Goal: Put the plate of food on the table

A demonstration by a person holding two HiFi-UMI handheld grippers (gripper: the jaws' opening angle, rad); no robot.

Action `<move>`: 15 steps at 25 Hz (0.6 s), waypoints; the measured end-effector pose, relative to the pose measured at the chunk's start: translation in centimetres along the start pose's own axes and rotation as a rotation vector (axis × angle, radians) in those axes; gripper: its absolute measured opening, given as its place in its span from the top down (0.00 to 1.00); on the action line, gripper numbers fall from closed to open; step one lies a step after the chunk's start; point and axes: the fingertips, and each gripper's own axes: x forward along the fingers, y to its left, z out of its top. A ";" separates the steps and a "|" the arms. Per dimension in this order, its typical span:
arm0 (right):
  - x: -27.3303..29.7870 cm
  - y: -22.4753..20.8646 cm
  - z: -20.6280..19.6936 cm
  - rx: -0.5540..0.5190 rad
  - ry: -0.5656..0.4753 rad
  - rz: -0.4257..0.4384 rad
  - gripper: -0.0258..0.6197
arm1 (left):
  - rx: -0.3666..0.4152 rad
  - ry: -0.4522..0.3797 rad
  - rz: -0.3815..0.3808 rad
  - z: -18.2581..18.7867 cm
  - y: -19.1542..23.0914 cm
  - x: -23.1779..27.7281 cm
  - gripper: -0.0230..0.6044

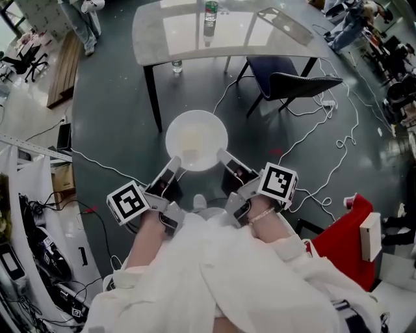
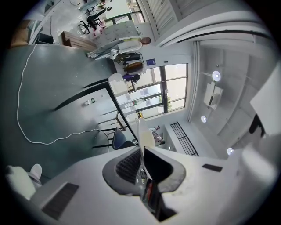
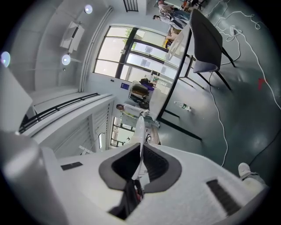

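Round white plate of food [image 1: 196, 140] held in air over dark floor [image 1: 117, 110], short of glossy grey counter [image 1: 260, 39]. Left claw [image 1: 173, 164] and right claw [image 1: 225, 157] each clenched on rim. Risk: uneven lift tilts plate, food slides; clear bottle [image 1: 210, 18] crowds landing spot.

The plate [image 1: 196, 140] is seen as smooth white ware with a faint gloss. The table [image 1: 169, 32] is topped in a pale, highly glossy surface in which window light is mirrored, and the floor [image 1: 117, 123] is finished dark and smooth with a dull sheen. The left gripper [image 1: 174, 162] and right gripper [image 1: 223, 156] are shelled in matt white plastic, with dark ribbed pads [image 2: 127, 167]. Loose white cloth [image 1: 214, 273] is worn nearest.
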 end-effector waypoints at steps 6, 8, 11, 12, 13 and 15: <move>3.4 0.3 2.8 -0.003 0.000 0.022 0.94 | 0.003 -0.001 0.011 3.4 0.2 2.8 0.92; 3.2 0.1 2.6 -0.006 -0.005 0.039 0.94 | 0.013 0.001 0.005 3.3 0.2 2.8 0.92; 3.4 -0.6 2.8 -0.012 -0.012 0.032 0.95 | 0.016 0.014 0.005 3.4 0.6 3.5 0.92; 3.6 -0.9 3.0 -0.003 -0.016 0.023 0.95 | 0.016 0.020 0.006 3.7 0.8 3.8 0.92; 3.8 -1.2 3.1 0.007 -0.020 0.019 0.95 | 0.016 0.025 0.004 3.8 1.0 4.0 0.92; 3.8 -1.5 3.1 0.006 -0.027 0.021 0.95 | 0.010 0.034 0.000 3.6 1.4 4.2 0.92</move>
